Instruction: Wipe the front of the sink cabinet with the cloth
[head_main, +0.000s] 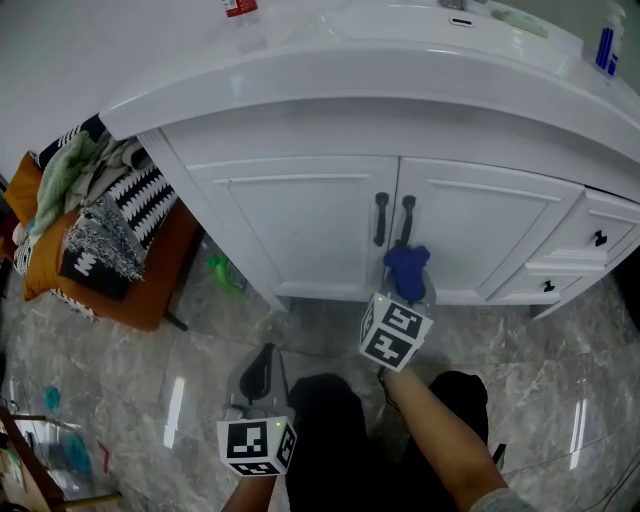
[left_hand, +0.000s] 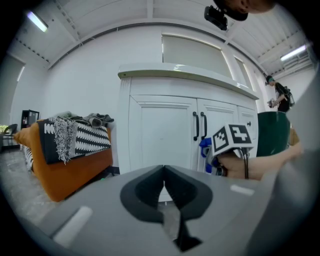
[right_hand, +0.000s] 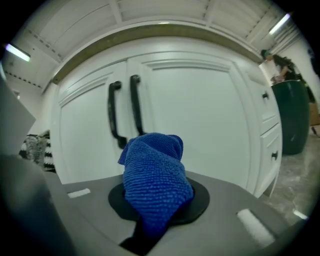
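We look steeply down at a white sink cabinet under a glossy white countertop. Its two doors meet in the middle, where a pair of upright black handles stand side by side. To the right of the doors are small drawers with black knobs.

Our right gripper is held out toward the cabinet, its jaws pinching a blue cloth. The cloth bunches up out of the jaws in a rounded wad. It sits in front of the right door, just below the lower ends of the handles. We cannot tell whether it touches the door.

Our left gripper hangs nearer to us and further left, low over the grey marble floor and well apart from the cabinet. Its jaws are pressed together with nothing between them, and they point toward the left door.

Left of the cabinet stands an orange seat piled with folded textiles, some in black-and-white patterns. A small green object lies on the floor between the seat and the cabinet's left corner. At the far right end of the countertop stands a blue bottle. In the right gripper view, a dark green bin stands to the right of the cabinet.
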